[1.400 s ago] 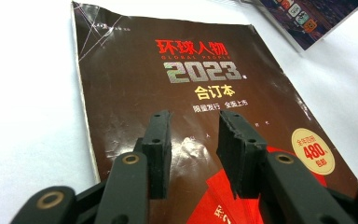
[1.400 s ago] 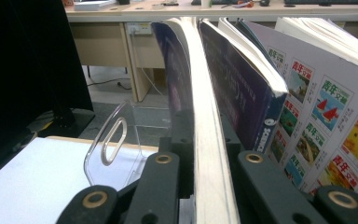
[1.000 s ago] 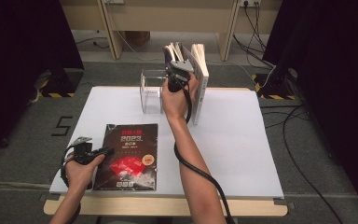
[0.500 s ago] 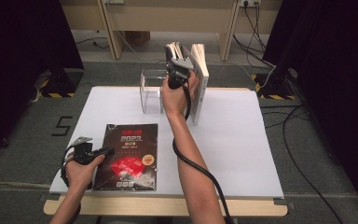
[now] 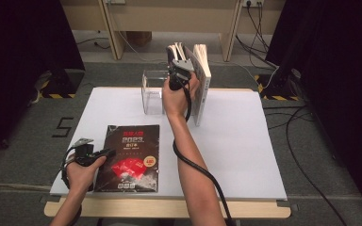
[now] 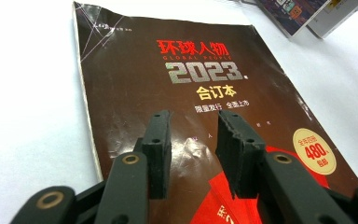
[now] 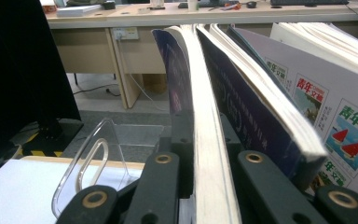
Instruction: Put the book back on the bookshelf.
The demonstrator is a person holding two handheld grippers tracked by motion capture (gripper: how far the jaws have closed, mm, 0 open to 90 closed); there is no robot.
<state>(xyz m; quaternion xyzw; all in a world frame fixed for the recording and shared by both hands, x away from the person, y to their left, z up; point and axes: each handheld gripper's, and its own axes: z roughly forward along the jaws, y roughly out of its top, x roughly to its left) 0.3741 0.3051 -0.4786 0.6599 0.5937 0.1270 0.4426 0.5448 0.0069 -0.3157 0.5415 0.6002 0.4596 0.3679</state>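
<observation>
We've got a white table (image 5: 245, 155) with a row of upright books (image 5: 201, 75) at its far edge, leaning beside a clear acrylic bookend (image 5: 152, 92). A dark 2023 magazine (image 5: 131, 157) lies flat near the front left of the table, cover up. Our right gripper (image 5: 181, 70) is up at the book row, jaws clamped on the edge of one upright purple-covered book (image 7: 205, 140); the page block sits squeezed between the two pads, with neighbouring books leaning just to its right. Our left gripper (image 5: 107, 151) sits low at the magazine's left edge, jaws apart with nothing between them, tips hovering over the cover (image 6: 193, 135) near its printed title.
</observation>
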